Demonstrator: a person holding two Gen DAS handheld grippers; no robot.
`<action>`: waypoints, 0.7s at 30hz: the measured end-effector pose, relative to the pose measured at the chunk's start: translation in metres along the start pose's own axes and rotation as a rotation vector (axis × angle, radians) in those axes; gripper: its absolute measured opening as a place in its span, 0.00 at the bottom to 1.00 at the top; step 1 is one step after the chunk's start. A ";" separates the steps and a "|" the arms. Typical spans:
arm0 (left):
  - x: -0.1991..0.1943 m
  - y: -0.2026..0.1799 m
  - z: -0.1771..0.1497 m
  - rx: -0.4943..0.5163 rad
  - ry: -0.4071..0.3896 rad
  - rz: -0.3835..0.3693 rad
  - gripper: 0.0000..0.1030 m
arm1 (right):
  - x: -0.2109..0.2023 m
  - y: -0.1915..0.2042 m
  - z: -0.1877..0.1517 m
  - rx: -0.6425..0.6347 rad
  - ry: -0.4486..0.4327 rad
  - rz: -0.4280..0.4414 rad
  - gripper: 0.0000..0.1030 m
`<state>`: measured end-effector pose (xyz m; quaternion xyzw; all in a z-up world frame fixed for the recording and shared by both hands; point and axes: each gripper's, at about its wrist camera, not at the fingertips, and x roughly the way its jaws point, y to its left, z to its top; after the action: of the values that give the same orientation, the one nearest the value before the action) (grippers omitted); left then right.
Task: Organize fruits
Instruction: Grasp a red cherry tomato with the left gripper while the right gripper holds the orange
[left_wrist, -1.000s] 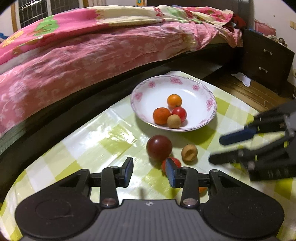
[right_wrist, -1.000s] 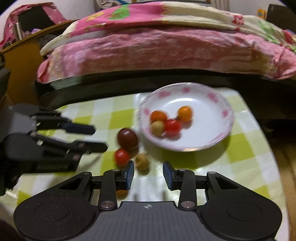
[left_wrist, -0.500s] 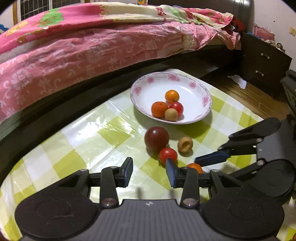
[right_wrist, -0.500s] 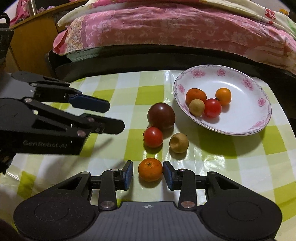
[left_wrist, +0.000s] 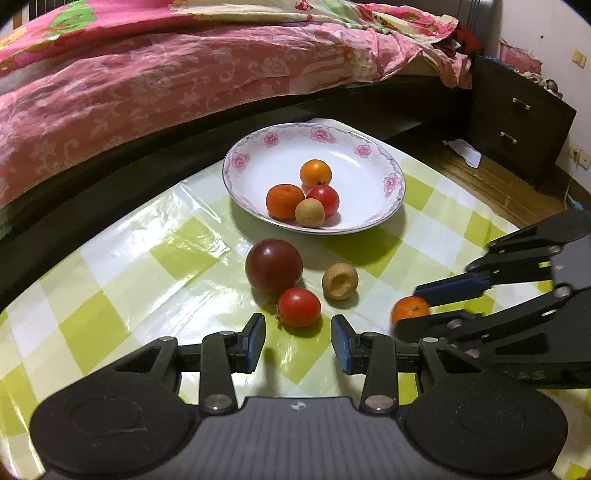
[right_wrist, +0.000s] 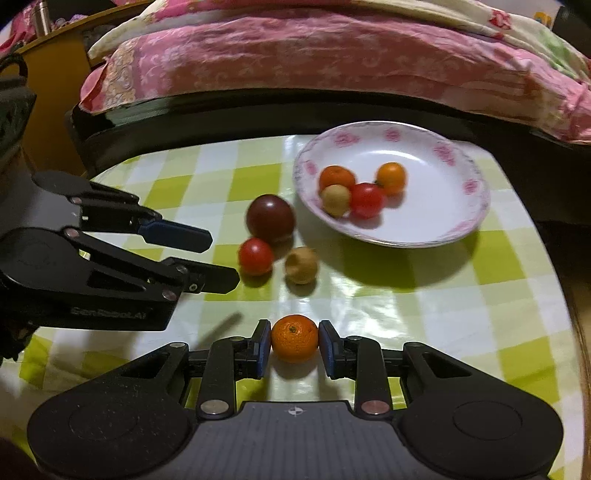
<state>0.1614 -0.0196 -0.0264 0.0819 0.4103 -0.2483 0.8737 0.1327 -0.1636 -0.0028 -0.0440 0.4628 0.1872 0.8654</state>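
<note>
The right gripper (right_wrist: 294, 345) has just been closing its jaws, and now its two blue pads pinch a small orange (right_wrist: 294, 343) that sits on the table, one pad on each side. In the right wrist view the orange is at 6 o'clock, low in the middle. The left gripper (left_wrist: 298, 341) has its jaws spread apart with nothing between them. A small red tomato (left_wrist: 299, 307) lies just past its tips, at about 12 o'clock from them. A big dark red fruit (left_wrist: 274, 265) touches the tomato from behind, at 11 o'clock. A round tan fruit (left_wrist: 340, 280) with a dent in it sits close by, at 1 o'clock from the tomato. Farther back, at 12 o'clock, is a white plate (left_wrist: 384, 206) with pink flowers on its rim. Four little fruits sit bunched together in it: two orange ones, a red one and a tan one. All of this rests on a table with a green and white checked cloth (left_wrist: 110, 321). Behind the table is a bed with a pink flowery blanket (left_wrist: 166, 74). At 2 o'clock in the left wrist view stands a dark set of drawers (left_wrist: 517, 122).
</note>
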 end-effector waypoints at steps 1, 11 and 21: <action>0.003 -0.001 0.001 0.000 0.001 0.004 0.45 | -0.002 -0.003 -0.001 0.002 -0.006 -0.006 0.23; 0.029 -0.011 0.003 0.023 0.010 0.052 0.46 | -0.006 -0.018 -0.009 0.010 -0.008 -0.014 0.24; 0.027 -0.014 0.000 0.043 -0.007 0.058 0.42 | -0.007 -0.022 -0.011 0.012 0.003 -0.018 0.26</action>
<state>0.1694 -0.0417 -0.0463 0.1117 0.3993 -0.2321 0.8799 0.1290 -0.1888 -0.0056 -0.0430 0.4650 0.1766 0.8665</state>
